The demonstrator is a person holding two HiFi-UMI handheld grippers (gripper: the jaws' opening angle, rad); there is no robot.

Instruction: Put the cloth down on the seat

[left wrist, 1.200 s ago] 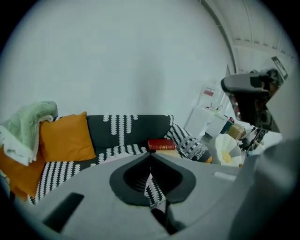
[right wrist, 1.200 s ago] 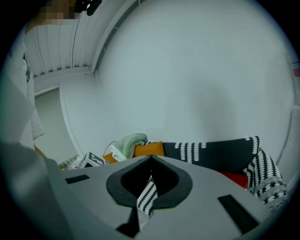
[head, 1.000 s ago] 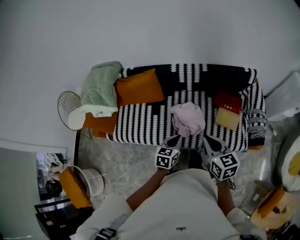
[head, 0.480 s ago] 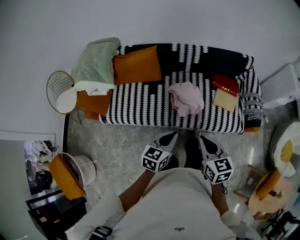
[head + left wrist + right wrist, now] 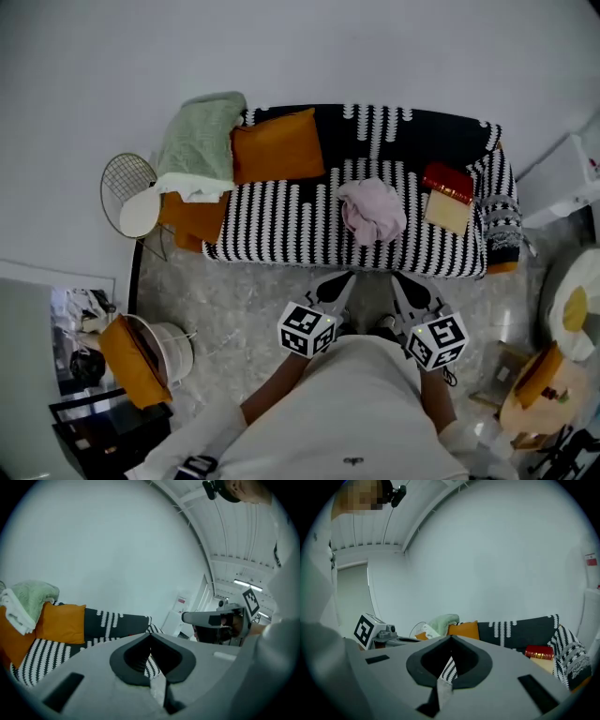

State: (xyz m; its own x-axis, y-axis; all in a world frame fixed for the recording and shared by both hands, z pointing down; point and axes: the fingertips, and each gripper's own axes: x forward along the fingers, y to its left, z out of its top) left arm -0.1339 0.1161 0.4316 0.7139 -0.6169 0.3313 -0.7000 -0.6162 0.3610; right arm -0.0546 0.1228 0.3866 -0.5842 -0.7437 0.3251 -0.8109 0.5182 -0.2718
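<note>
The crumpled pale pink cloth (image 5: 372,210) lies heaped on the black-and-white striped sofa seat (image 5: 281,230), looking soft, light and easy to pinch at any raised fold, with bare seat on its left, a red book (image 5: 451,182) near on its right, and the left gripper (image 5: 339,284) and right gripper (image 5: 399,284) both closed, empty and clear of the front edge.

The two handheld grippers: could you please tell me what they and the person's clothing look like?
The left gripper and right gripper match: light grey moulded bodies with black pad linings that taper to a point, each carrying a white cube printed with black square markers. No cables show. The person wears a pale off-white top.
</note>
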